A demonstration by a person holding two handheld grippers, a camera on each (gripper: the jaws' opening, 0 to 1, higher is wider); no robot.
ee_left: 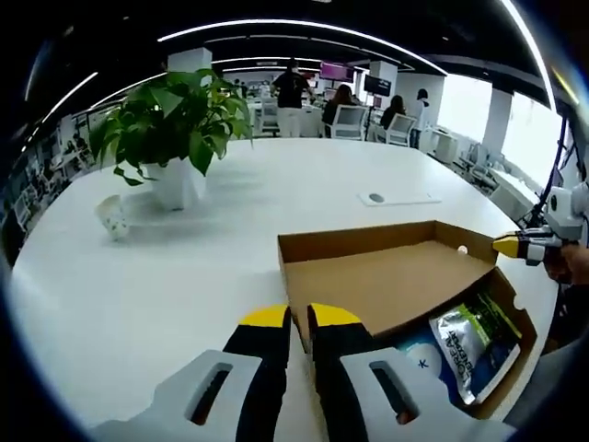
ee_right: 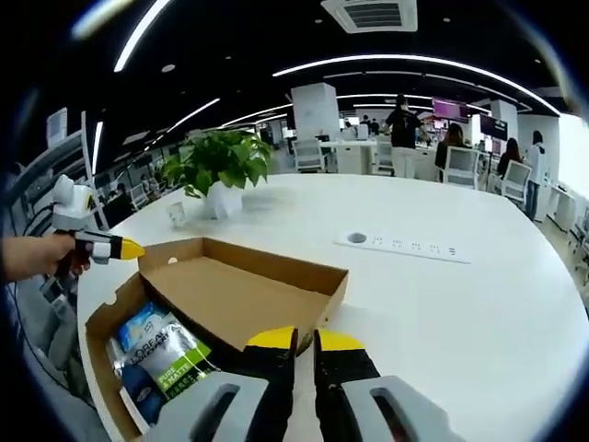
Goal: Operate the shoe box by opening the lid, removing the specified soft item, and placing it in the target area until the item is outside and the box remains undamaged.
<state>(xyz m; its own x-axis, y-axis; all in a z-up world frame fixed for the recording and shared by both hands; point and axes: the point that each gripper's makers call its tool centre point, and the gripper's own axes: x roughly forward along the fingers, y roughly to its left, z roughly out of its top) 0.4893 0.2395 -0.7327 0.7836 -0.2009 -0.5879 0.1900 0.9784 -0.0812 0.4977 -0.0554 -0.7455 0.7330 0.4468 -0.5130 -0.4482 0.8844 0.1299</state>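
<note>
Shoe box (ee_left: 396,276) sits open on the white table (ee_left: 184,276), lid folded back, so the lid step looks done and taking out the soft item is in hand. Left gripper (ee_left: 289,318) has its yellow-tipped jaws nearly together on nothing, just at the lid's near corner; right gripper (ee_right: 305,339) likewise holds nothing at the opposite edge. Next, one gripper must spread, reach into the box and pinch the soft packet (ee_left: 479,336) gently. Right gripper view adds a power strip (ee_right: 405,246); left gripper view, a paper cup (ee_left: 112,217) beside the potted plant (ee_left: 175,124).
</note>
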